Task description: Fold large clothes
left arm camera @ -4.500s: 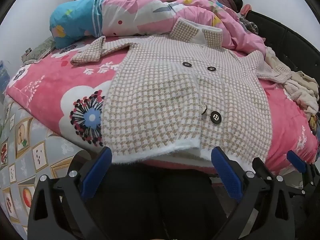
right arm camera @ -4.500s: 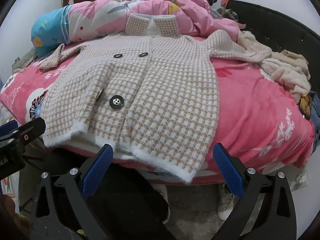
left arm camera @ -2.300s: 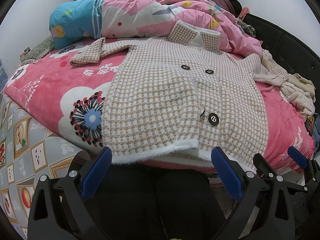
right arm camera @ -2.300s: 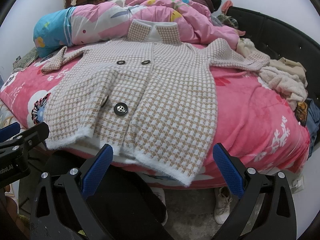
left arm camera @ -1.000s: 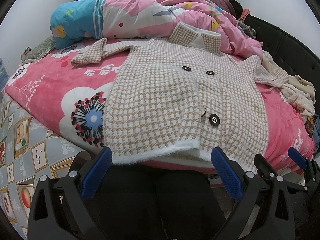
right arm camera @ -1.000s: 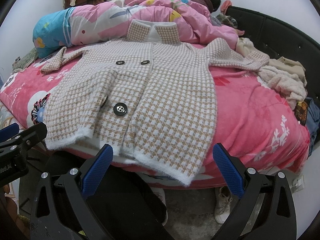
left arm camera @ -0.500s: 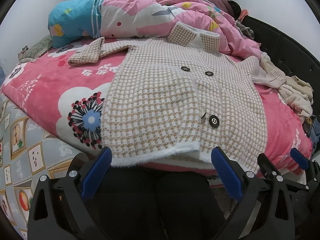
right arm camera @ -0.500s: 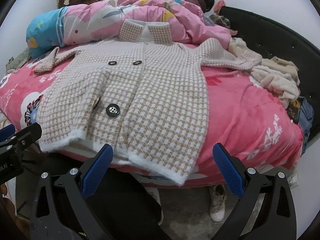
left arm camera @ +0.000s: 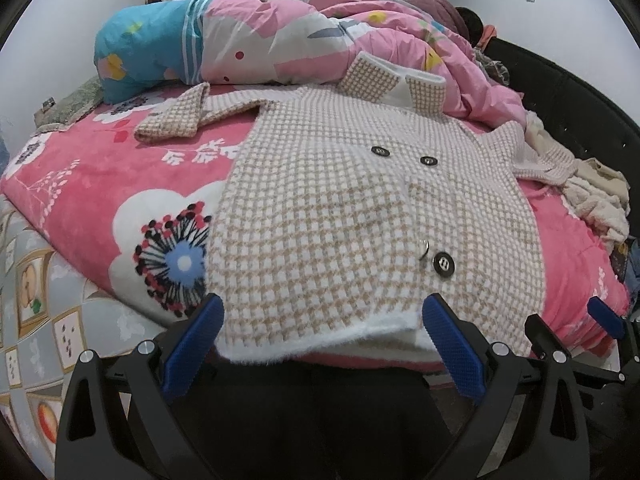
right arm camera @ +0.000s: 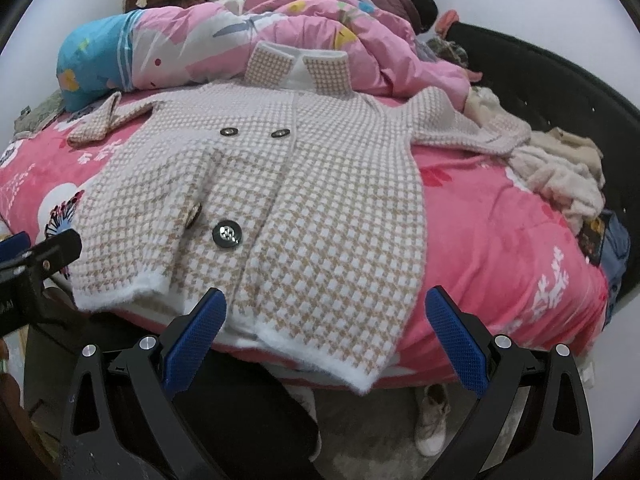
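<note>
A beige-and-white houndstooth coat with black buttons lies flat and face up on the pink floral bed, collar at the far end, sleeves spread to both sides. It also shows in the right wrist view. Its white fuzzy hem hangs at the near bed edge. My left gripper is open, its blue pads either side of the hem's left part, just short of it. My right gripper is open at the hem's right part, holding nothing.
A rolled pink and blue quilt lies behind the collar. A pile of cream clothes sits at the right by the black headboard. A person lies at the far end. A shoe is on the floor below.
Both grippers have moved forward toward the bed, so the coat's hem now reaches between their open pads. The coat has not moved.
</note>
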`<state>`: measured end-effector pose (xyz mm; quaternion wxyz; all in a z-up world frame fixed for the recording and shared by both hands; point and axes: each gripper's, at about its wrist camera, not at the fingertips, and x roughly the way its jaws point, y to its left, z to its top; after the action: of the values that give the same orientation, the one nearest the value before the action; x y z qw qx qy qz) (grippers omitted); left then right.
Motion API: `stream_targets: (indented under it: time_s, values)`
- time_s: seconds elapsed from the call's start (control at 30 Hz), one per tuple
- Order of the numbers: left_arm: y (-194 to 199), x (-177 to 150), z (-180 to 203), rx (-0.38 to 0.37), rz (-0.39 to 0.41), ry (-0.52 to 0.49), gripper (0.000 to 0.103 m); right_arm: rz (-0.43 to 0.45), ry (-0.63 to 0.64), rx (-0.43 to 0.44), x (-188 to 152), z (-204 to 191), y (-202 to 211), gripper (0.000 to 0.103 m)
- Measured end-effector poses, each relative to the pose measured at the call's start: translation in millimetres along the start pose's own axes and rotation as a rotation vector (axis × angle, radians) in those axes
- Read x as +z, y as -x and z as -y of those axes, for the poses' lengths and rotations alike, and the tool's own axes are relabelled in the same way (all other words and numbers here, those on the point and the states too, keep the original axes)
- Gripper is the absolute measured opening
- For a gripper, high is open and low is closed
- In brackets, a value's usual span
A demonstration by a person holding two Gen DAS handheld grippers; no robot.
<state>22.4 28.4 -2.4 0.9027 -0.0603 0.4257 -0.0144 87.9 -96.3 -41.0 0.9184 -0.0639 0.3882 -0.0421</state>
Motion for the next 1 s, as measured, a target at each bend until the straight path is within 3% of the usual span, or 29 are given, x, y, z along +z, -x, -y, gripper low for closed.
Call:
stream_targets:
  time_s: [0.1,0.3,0.5,0.7,0.93,1.0]
  values:
    - [-1.7,10.3,-11.7,-0.067,0.019,0.023,0.098,0.005,0.006,0.028,7.9,-0.1,-5.7,0.096]
    - [-0.4,37.2,-34.4,-0.086,0.103,0.047,0.098,0.064,0.084,0.063,41.5,-13.2,-18.6,0.096]
    - [-16.5,78.6,-79.8,-0.168,0.107,0.164,0.098,0.096,0.118,0.206,99.0,-42.0,-55.2,0.096]
    - [-60.8,145.8,-119.7,-0.013,0.129,0.152,0.098,0.018,0.167,0.339,142.0,-81.6,-110.9,0.096]
    - [-189.0,225.6,-169.4,0.270,-0.012,0.104,0.098,-0.144,0.229,0.362,157.0,-126.4,-187.9,0.096]
    - [-212.1,238.5,-181.9,0.293,-0.049,0.112,0.096,-0.183,0.236,0.370,156.0,-132.5,-201.7,0.096]
